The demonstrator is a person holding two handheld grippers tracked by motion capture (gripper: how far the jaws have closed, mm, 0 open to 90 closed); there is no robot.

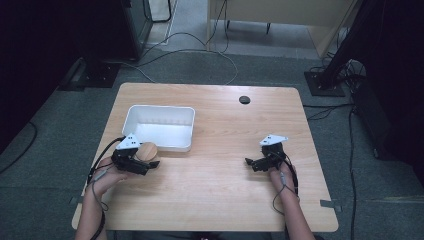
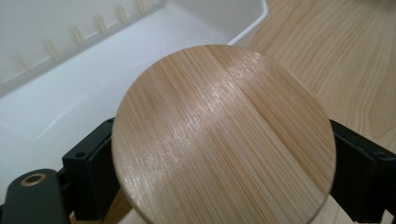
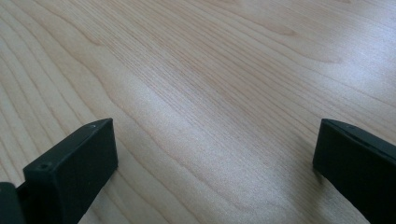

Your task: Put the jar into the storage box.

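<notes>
Round wooden disc (image 2: 223, 135) pinched by its edges in left gripper (image 1: 142, 164), held at near right corner of white bin (image 1: 159, 111), partly over its rim. Not yet released; bin interior bare. Judged: pickup done, placement into bin outstanding, if that is the aim. Right gripper (image 3: 215, 172) spread wide, empty, low over table (image 1: 225, 190), well right of bin.

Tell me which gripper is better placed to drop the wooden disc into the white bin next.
Left. The left gripper already grips the wooden disc between its jaws, right beside the white bin. The right gripper is open over bare table, far from the bin.
</notes>
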